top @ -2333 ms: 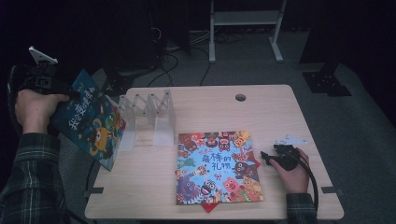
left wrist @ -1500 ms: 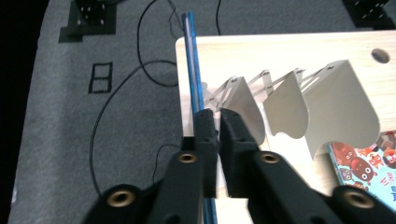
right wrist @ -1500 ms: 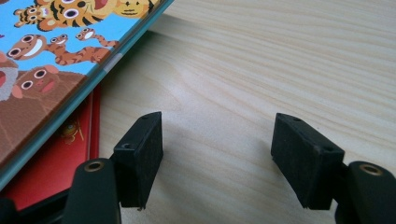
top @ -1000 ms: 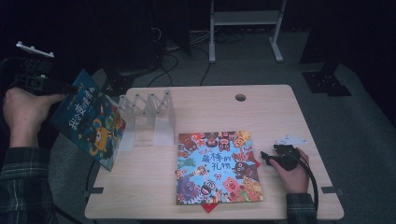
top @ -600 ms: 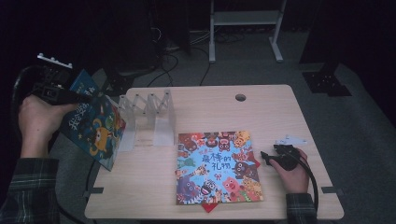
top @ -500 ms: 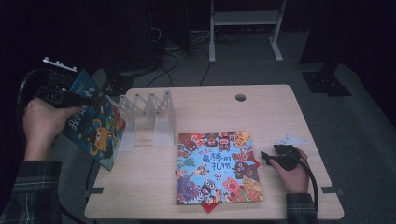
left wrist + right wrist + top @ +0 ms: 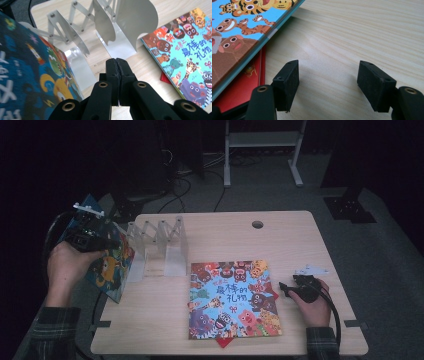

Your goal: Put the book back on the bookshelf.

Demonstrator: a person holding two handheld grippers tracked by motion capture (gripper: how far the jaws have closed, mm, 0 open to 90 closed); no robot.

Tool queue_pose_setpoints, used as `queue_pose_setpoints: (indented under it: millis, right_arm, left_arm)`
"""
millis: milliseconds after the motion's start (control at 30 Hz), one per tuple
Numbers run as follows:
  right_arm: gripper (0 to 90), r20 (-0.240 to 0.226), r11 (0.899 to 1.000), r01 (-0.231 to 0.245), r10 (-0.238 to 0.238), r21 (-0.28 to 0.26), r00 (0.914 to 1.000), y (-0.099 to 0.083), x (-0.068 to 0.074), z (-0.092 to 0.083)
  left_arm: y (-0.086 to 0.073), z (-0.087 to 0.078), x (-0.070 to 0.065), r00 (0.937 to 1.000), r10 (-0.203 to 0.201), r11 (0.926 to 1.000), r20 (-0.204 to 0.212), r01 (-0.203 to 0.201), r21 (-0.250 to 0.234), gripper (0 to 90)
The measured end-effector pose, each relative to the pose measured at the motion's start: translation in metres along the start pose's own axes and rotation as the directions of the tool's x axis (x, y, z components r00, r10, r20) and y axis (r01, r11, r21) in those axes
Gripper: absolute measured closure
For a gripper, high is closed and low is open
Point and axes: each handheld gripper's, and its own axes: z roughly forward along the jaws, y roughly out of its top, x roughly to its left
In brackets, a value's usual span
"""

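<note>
books: three (image 7: 234, 300), one rack (image 7: 159, 245)

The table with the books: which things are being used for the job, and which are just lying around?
For the job:
- dark blue book, beside the shut left gripper
- folding metal rack
- colourful animal book, near the open right gripper

Probably just lying about:
- red booklet under the animal book
- cables on the floor
- white stand behind the table

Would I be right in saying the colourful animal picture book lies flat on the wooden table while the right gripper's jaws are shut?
Not quite: the right gripper is open, jaws apart over bare wooden table, in the right gripper view. The colourful animal picture book does lie flat.
</note>
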Motion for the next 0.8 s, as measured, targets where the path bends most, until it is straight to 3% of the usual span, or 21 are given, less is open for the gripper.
queue_pose_setpoints:
  millis: [533,800]
  right_arm:
    - [32.4,0.001,1.0,0.0,0.0,0.0,1.0,0.0,0.0,0.0]
    - [32.4,0.001,1.0,0.0,0.0,0.0,1.0,0.0,0.0,0.0]
  left_arm:
    - [-0.032,0.044,-0.016,0.999,0.009,0.9994,0.043,-0.01,0.034,85.6]
    - [-0.047,0.062,-0.023,0.9989,0.027,0.9993,0.039,-0.028,0.023,72.5]
